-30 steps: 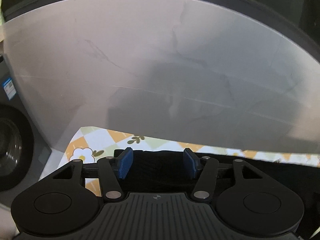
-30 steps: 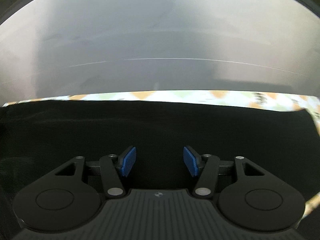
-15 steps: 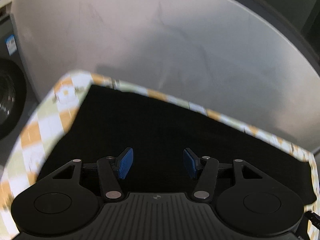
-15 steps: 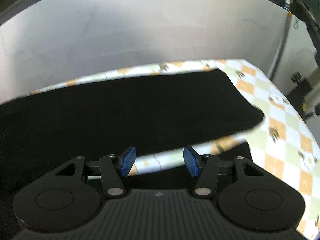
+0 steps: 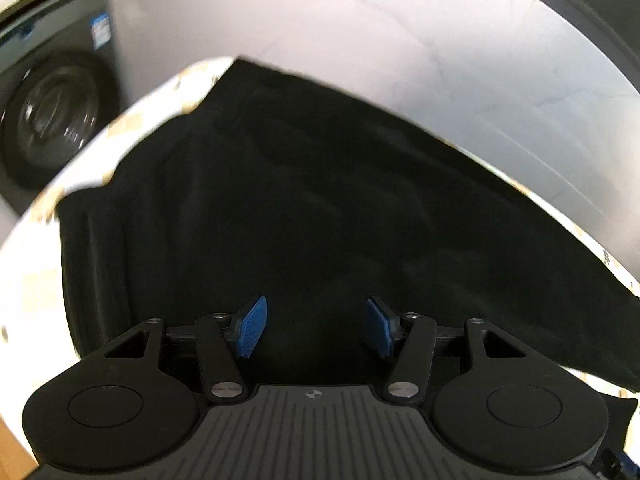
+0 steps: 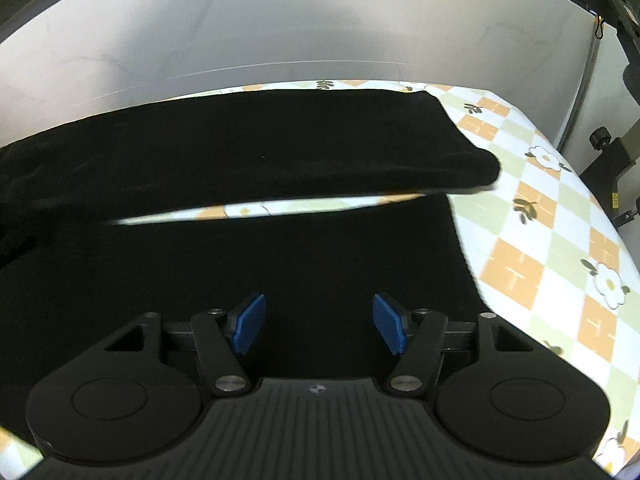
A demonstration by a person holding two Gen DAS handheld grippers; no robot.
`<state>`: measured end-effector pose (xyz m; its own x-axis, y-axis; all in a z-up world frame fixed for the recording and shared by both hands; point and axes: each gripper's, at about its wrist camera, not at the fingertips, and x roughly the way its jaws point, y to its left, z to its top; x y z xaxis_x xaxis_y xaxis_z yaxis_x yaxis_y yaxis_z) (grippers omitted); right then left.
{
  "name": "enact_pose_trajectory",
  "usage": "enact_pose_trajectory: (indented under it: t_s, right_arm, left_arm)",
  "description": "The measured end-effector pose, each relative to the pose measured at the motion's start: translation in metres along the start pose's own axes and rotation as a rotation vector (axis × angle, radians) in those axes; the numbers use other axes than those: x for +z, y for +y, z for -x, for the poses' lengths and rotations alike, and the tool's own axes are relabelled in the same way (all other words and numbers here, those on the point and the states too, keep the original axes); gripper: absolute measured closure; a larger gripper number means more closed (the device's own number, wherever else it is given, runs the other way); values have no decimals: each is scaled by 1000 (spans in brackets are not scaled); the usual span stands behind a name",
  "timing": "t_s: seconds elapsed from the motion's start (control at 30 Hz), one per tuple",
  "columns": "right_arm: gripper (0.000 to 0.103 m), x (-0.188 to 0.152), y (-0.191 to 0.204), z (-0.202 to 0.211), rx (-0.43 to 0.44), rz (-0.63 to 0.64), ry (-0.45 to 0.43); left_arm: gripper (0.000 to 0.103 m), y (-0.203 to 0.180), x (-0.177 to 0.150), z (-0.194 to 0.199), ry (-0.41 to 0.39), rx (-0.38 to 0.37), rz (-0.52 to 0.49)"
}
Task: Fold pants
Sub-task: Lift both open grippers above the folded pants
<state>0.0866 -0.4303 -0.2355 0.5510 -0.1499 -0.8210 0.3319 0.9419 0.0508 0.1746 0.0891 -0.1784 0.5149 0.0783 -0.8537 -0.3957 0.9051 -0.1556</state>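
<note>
Black pants (image 5: pixel 320 184) spread flat over a checked tablecloth (image 6: pixel 560 216) patterned in orange, pale green and white squares with small daisies. From the left wrist view, waist end of the pants toward the left, with ribbed vertical folds near the edge (image 5: pixel 96 264), fabric lightly rippled across the middle, far edge running diagonally against a pale grey wall (image 5: pixel 400 20). Left gripper (image 5: pixel 316 330) poised above the dark cloth, blue pads (image 5: pixel 250 332) set wide apart, nothing between them; whether touching the fabric or just above it, cannot tell. Front-loading washing machine (image 5: pixel 52 116) at the far left beyond the table corner, round glass door blurred. From the right wrist view, two pant legs lying side by side: far leg (image 6: pixel 260 148) stretching along the back edge of the table to a rounded cuff end at the right, near leg (image 6: pixel 240 272) filling the foreground, a narrow wedge of tablecloth showing between them and widening toward the right. Right gripper (image 6: pixel 320 328) over the near leg, blue fingertips (image 6: pixel 390 328) likewise spread wide, gripping nothing. Bare tablecloth to the right of both cuffs, running down the right side of the view. Dark stand hardware with a knob (image 6: pixel 600 140) just past the table's right edge, against the wall.
</note>
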Motion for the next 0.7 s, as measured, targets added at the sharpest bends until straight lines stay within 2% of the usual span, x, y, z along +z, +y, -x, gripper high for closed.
enact_pose_trajectory:
  t_s: [0.17,0.4,0.7]
  right_arm:
    - [40,-26,-39,22,19,0,-17]
    - [40,-54,-66,50,43,-43,-10]
    - [40,-73,-69,57,18,-142,20]
  left_arm:
    - [46,-33,-43,11,31,4,-2]
    - [46,-60,-76,25,42,-6,-48]
    - [48,-61,-82,19,73,-24,-81]
